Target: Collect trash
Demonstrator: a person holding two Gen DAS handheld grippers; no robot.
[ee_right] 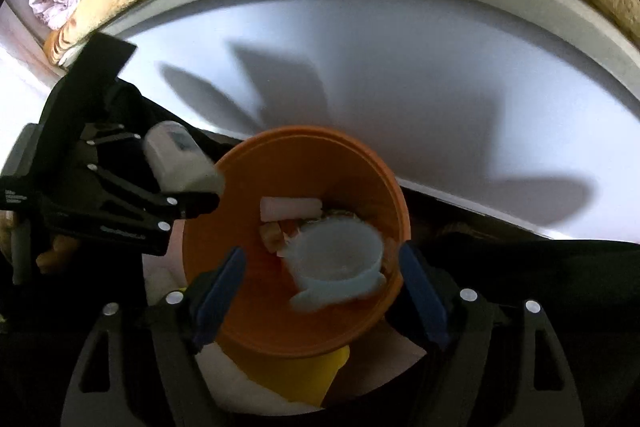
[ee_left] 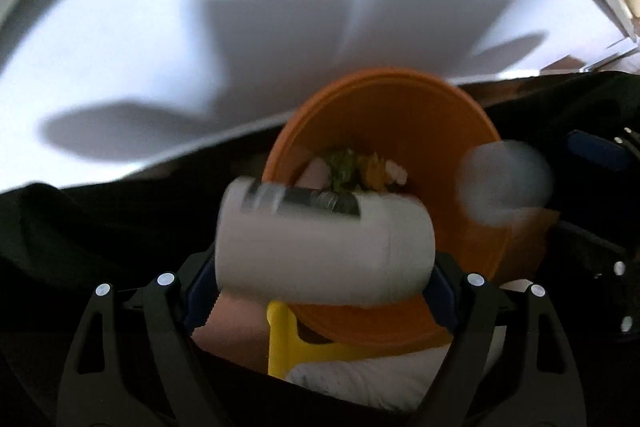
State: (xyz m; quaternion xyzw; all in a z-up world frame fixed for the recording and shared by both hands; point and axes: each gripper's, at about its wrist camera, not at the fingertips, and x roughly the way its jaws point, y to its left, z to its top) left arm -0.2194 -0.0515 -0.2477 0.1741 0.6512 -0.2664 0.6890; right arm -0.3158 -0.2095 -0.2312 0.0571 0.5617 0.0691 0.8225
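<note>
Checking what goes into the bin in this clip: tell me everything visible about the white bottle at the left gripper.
The white bottle is a squat, opaque cylinder, plastic by its look, with a dark label band and no cap in view. It lies on its side across the left gripper, whose blue pads flank its two ends. It sits over the near rim of the orange bowl. Motion blur hides the label print and whether the pads press on it.

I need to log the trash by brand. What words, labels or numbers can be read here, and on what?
White bottle, dark label: print too blurred to read.
Left hand-held gripper, small white lettering on its black body: too small and blurred to read.
Orange bowl and pale cup: no text visible.
</note>
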